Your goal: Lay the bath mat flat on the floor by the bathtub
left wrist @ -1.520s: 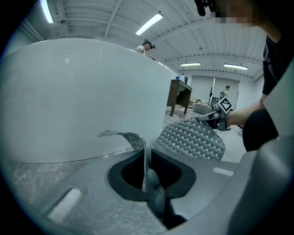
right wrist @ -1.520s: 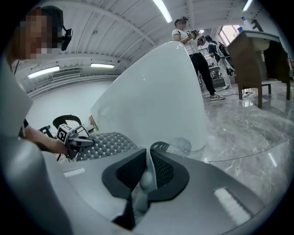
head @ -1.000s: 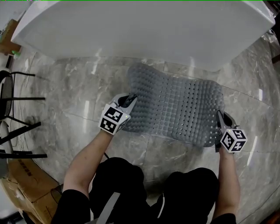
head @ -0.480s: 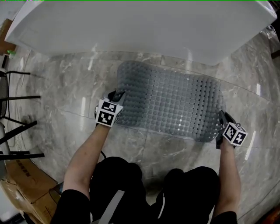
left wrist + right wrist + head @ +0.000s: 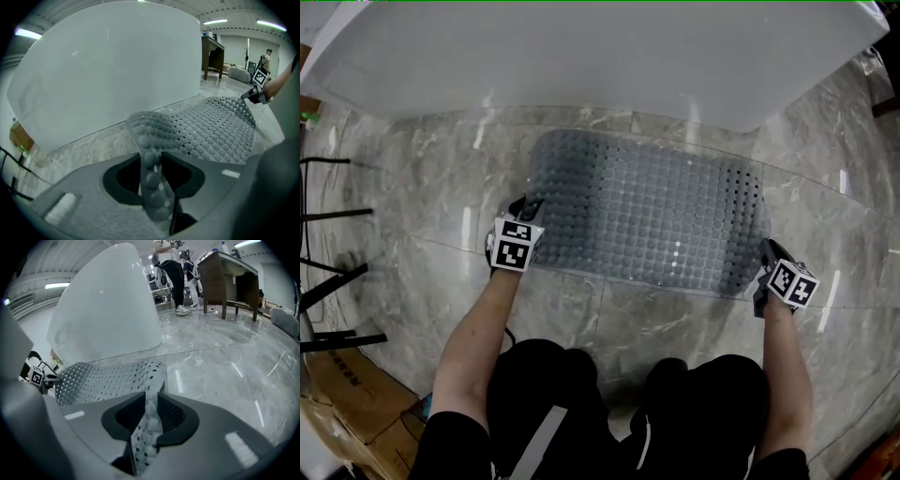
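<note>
Between left gripper's (image 5: 151, 161) just-opened fingers (image 5: 182, 176), bath mat (image 5: 647, 211), right gripper's (image 5: 151, 405) pinching

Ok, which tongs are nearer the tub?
The left tongs, whose jaws have just been opening with the mat between them; the right tongs sit further from the tub.

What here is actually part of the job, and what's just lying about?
Part of the job: bath mat, bathtub, floor.
Just lying about: cardboard box, wooden table.
</note>
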Action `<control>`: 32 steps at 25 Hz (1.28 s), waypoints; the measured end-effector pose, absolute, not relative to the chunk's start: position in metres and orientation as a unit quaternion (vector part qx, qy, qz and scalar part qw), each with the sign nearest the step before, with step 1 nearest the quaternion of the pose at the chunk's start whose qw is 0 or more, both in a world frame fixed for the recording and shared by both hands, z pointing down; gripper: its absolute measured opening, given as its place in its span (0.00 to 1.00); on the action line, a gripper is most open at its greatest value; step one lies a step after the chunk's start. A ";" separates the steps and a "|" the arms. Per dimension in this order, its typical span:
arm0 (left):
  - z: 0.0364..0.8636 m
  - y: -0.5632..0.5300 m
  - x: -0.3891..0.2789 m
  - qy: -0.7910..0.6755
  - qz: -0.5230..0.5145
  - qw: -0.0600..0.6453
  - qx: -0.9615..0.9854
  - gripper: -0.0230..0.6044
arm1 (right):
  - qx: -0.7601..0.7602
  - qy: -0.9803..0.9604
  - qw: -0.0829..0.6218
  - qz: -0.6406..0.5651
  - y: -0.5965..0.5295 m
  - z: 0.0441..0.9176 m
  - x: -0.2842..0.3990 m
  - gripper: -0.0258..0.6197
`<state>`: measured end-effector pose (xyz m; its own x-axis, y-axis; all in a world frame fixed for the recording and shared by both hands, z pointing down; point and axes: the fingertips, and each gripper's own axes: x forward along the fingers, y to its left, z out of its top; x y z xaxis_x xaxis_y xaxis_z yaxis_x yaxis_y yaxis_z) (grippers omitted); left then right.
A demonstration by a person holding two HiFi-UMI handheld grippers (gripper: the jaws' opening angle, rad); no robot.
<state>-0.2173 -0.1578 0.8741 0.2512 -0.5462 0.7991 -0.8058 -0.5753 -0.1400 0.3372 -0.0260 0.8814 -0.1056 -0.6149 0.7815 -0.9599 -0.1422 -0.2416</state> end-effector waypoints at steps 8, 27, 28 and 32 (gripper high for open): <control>0.876 -0.161 -0.246 -0.462 0.435 0.159 0.757 0.22 | 0.611 -0.614 0.260 0.427 -0.023 0.908 0.348 0.18; 0.864 -0.132 -0.170 -0.366 0.397 0.164 0.825 0.21 | 0.644 -0.576 0.342 0.369 -0.011 0.925 0.381 0.18; 0.865 -0.129 -0.170 -0.364 0.398 0.166 0.826 0.21 | 0.644 -0.581 0.348 0.355 -0.010 0.925 0.380 0.18; 0.869 -0.120 -0.176 -0.355 0.410 0.171 0.823 0.21 | 0.626 -0.624 0.331 0.330 -0.030 0.929 0.356 0.14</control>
<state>-0.1763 -0.1195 0.8691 0.4116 -0.4444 0.7956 -0.7243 -0.6894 -0.0104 0.3561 -0.0298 0.9291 0.0030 -0.5628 0.8266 -1.0000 -0.0011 0.0028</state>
